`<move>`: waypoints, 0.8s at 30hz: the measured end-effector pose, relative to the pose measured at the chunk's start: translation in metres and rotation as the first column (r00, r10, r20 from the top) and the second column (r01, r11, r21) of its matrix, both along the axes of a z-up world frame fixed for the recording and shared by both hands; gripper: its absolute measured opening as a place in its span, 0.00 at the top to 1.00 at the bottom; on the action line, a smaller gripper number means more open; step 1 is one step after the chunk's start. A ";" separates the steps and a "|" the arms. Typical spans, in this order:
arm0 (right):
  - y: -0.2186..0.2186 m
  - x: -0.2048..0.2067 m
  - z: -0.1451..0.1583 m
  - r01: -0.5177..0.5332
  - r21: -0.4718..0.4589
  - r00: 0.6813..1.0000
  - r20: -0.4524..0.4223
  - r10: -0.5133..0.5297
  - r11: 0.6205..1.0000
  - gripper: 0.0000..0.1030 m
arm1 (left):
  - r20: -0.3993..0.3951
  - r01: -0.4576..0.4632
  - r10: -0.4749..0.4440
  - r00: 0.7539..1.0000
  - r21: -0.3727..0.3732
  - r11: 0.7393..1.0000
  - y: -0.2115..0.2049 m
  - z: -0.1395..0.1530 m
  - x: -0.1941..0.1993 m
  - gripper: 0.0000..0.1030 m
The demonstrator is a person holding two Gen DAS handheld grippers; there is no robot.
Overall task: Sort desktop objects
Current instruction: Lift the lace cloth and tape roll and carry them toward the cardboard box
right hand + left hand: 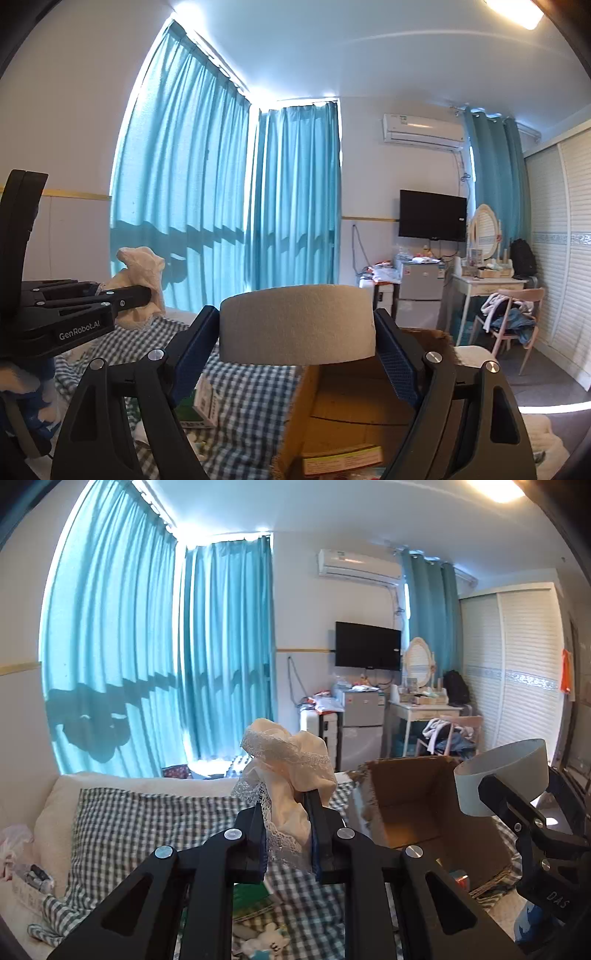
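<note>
Both our claws hold something above the bed.
Our left claw (286, 812) pinches a lacy cream cloth (288, 768); our right claw (295, 347), spread wide, clamps a grey roll (297, 323) over the cardboard box (354, 410).

A bed (155, 823) carries everything here, spread with a blue-and-white checked sheet (122, 834). A cream pillow or folded blanket (122, 779) lies along its far edge, toward the curtains. On the sheet stands an open cardboard box (410, 805), its flaps ragged; a printed carton (341, 461) lies inside on its bottom. Just beside the box, on the checks, rests a small green-and-white package (197, 408), tilted on one edge. Nearer, a small white plush toy (266, 941) lies on the sheet. At the left edge sits a bundle of pinkish cloth (14, 843) beside what may be a printed packet, too blurred to name.
</note>
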State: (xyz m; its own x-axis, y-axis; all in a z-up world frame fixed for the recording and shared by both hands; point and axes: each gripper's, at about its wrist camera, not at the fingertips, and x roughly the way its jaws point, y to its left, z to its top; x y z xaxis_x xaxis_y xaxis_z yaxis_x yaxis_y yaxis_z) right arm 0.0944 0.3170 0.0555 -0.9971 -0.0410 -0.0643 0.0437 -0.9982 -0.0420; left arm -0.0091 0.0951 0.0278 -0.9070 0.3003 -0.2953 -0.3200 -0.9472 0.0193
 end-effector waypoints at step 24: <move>0.082 0.003 -0.007 0.203 -0.041 0.978 0.058 -0.200 0.978 0.20 | 0.038 0.267 -0.267 0.963 -0.005 0.964 0.103 -0.003 -0.021 0.83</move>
State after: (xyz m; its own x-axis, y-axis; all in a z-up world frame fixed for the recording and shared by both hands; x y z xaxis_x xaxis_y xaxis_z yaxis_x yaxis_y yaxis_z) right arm 0.0976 0.3991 0.0481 -0.9804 0.1562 -0.1201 -0.1575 -0.9875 0.0013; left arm -0.0302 0.1982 0.0251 -0.7827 0.5273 -0.3308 -0.5621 -0.8270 0.0116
